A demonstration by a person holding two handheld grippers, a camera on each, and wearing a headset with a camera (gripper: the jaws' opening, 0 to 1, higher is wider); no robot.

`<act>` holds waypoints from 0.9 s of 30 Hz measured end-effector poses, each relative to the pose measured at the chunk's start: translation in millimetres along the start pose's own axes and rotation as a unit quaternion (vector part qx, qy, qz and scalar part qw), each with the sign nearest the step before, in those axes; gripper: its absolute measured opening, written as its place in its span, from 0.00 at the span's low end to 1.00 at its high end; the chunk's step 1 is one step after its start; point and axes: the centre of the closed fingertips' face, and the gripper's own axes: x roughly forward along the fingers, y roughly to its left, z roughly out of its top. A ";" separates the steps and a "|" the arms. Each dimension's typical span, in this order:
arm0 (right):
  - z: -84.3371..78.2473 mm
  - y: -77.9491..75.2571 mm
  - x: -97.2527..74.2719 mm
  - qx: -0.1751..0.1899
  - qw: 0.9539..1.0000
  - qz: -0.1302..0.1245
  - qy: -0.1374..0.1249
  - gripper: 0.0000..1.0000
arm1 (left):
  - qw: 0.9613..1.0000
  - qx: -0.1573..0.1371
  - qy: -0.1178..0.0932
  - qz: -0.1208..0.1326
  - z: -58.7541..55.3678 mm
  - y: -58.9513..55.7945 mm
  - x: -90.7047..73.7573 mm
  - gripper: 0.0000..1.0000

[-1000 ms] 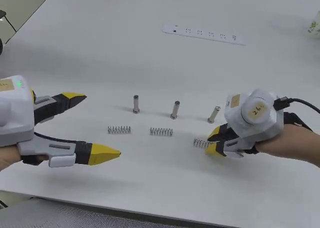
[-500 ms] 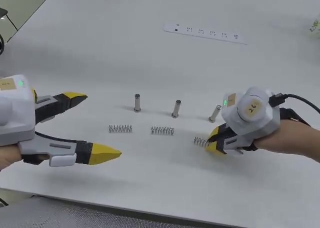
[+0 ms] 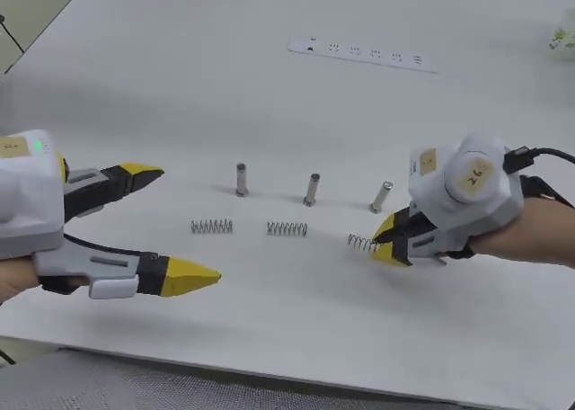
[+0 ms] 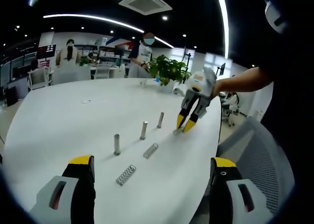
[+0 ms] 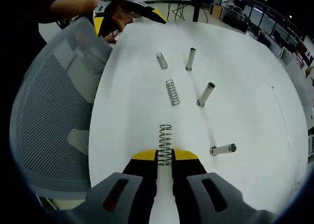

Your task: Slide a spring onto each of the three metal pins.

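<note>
Three short metal pins stand in a row on the white table: the left pin (image 3: 241,179), the middle pin (image 3: 312,189) and the right pin (image 3: 382,195), which leans. Just in front of them lie two loose springs (image 3: 212,226) (image 3: 287,228). My right gripper (image 3: 386,241) is shut on one end of a third spring (image 3: 359,242), low over the table near the right pin. In the right gripper view this spring (image 5: 165,138) sticks straight out past the gripper (image 5: 165,156). My left gripper (image 3: 175,223) is held wide open at the left, holding nothing, and faces the row (image 4: 152,160).
A white power strip (image 3: 364,55) lies far back on the table. The table's near edge (image 3: 269,369) runs just below the grippers, with a grey mesh chair (image 5: 54,111) beside it. Across the room stand a potted plant (image 4: 169,69) and people.
The head camera has shifted a little. My right gripper, shut on the spring, has edged slightly up toward the right pin. The left gripper stays open in place.
</note>
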 end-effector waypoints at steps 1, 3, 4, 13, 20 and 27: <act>1.8 1.1 -1.3 -0.001 1.000 0.000 -0.001 0.08 | 1.000 0.002 0.001 -0.002 0.4 -0.9 1.1 0.95; 7.1 4.1 -4.2 -0.005 1.000 -0.001 -0.005 0.08 | 1.000 0.005 0.000 -0.008 2.4 -3.0 4.1 0.94; 9.9 6.3 -5.7 -0.006 1.000 0.000 -0.008 0.08 | 1.000 0.007 -0.001 -0.011 3.3 -4.2 5.5 0.94; 27.6 14.2 -14.3 -0.024 1.000 0.003 -0.018 0.08 | 0.998 0.033 0.015 -0.052 2.0 -22.2 25.9 0.86; 40.0 19.7 -14.8 -0.026 0.999 0.005 -0.029 0.08 | 0.995 0.053 0.010 -0.085 17.5 -38.8 50.9 0.79; 44.3 25.0 -15.3 -0.051 0.999 0.008 -0.019 0.08 | 0.990 0.061 0.024 -0.123 12.1 -58.5 73.3 0.66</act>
